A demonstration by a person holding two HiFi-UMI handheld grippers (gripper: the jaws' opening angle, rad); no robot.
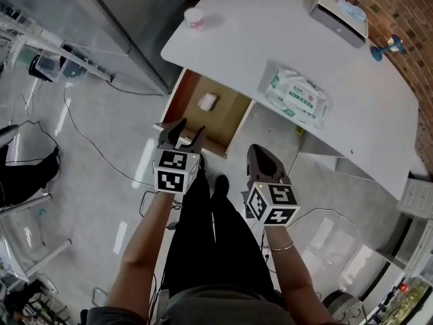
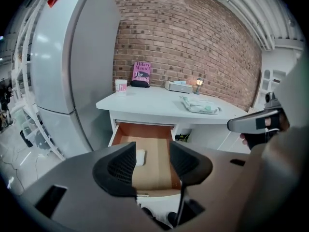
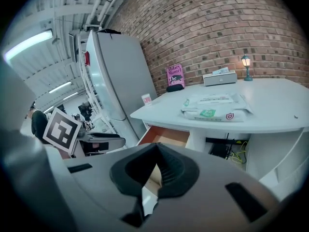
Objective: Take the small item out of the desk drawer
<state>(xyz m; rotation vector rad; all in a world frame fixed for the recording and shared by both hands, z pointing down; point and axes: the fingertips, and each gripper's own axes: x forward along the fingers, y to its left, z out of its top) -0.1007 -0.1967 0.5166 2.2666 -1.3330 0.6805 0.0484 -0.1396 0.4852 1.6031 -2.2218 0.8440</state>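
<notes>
One drawer (image 1: pixel 230 117) stands open under the white desk (image 1: pixel 270 32). On its brown bottom, toward the drawer's left side and about midway back, lies one small white item (image 1: pixel 207 101), the only thing in the drawer.

There are two tongs, both outside the drawer on its front side. The left tongs (image 1: pixel 183 133) hover right at the drawer's front edge. Their jaws are spread wide with nothing gripped, and the item lies farther in, beyond the gap between them. The right tongs (image 1: pixel 260 153) hang off the drawer's front right corner, with the jaws closed tip to tip on nothing.

On the desk top there are five things:
- One cup (image 1: pixel 194 19) stands beyond the drawer's back left corner.
- One pack of wipes (image 1: pixel 295 97) lies just right of the drawer.
- One tissue box (image 1: pixel 338 15) sits well beyond the drawer to the right.
- One lamp (image 1: pixel 387 48) stands in that same direction.
- One pink book (image 2: pixel 141 73) stands straight behind the drawer.
</notes>
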